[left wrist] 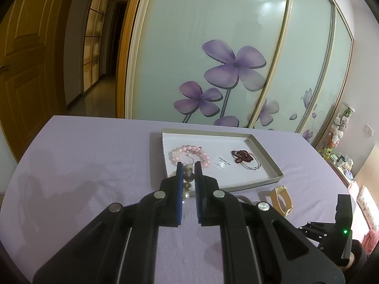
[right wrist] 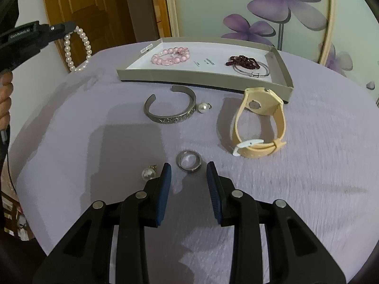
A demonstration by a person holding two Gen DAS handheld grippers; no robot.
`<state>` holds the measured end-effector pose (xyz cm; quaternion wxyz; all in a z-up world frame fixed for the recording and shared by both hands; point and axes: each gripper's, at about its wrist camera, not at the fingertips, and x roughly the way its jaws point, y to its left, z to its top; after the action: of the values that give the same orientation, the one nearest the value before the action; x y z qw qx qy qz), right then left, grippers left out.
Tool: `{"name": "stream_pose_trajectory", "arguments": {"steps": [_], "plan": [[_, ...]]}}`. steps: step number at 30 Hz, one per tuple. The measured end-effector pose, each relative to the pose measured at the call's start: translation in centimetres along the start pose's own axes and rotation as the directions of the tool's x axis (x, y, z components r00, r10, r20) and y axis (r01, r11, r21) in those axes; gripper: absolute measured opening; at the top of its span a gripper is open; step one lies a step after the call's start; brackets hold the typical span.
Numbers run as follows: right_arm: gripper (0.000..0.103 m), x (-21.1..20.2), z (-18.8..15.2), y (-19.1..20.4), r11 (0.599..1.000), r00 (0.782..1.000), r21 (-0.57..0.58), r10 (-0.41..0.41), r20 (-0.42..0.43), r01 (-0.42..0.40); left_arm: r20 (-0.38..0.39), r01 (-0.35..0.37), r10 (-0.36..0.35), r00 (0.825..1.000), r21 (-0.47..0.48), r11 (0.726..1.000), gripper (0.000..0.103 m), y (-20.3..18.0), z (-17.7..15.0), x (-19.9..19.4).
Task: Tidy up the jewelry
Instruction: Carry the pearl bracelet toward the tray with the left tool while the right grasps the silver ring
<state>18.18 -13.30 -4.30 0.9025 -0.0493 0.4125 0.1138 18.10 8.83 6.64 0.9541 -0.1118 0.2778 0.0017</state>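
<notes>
My left gripper (left wrist: 188, 165) is shut on a white pearl bracelet (left wrist: 187, 177) and holds it in the air in front of the grey cardboard tray (left wrist: 270, 158). In the right wrist view the pearl bracelet (right wrist: 78, 49) hangs from the left gripper (right wrist: 71, 27) at the upper left. The tray (right wrist: 203, 75) holds a pink bead bracelet (right wrist: 170, 55), a dark red bead bracelet (right wrist: 242, 61) and a silver bangle (right wrist: 255, 71). My right gripper (right wrist: 188, 169) is open, just short of a silver ring (right wrist: 188, 161) on the purple cloth.
On the cloth lie a silver cuff (right wrist: 170, 108), a pearl earring (right wrist: 203, 107), a second pearl earring (right wrist: 148, 172) and a beige watch (right wrist: 260, 120). The watch (left wrist: 281, 200) also shows in the left wrist view. Flowered sliding doors stand behind the table.
</notes>
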Motion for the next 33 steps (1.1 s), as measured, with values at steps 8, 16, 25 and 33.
{"name": "stream_pose_trajectory", "arguments": {"steps": [8, 16, 25, 33], "plan": [[0.032, 0.4, 0.5, 0.5, 0.999, 1.0, -0.034, -0.024, -0.004, 0.024, -0.002, 0.002, -0.002, 1.0, 0.004, 1.0, 0.009, -0.1, 0.0, 0.0], [0.032, 0.5, 0.5, 0.5, 0.999, 1.0, -0.034, -0.024, -0.004, 0.024, -0.001, 0.003, -0.003, 1.0, 0.004, 1.0, 0.009, -0.2, 0.0, 0.1], [0.022, 0.1, 0.1, 0.3, 0.999, 1.0, -0.033, -0.011, -0.004, 0.011, -0.004, 0.014, -0.014, 1.0, 0.007, 1.0, 0.009, -0.6, 0.1, 0.4], [0.022, -3.7, 0.9, -0.9, 1.0, 0.995, -0.012, 0.025, 0.1, -0.024, -0.013, 0.024, -0.024, 1.0, 0.007, 1.0, 0.009, -1.1, 0.8, 1.2]]}}
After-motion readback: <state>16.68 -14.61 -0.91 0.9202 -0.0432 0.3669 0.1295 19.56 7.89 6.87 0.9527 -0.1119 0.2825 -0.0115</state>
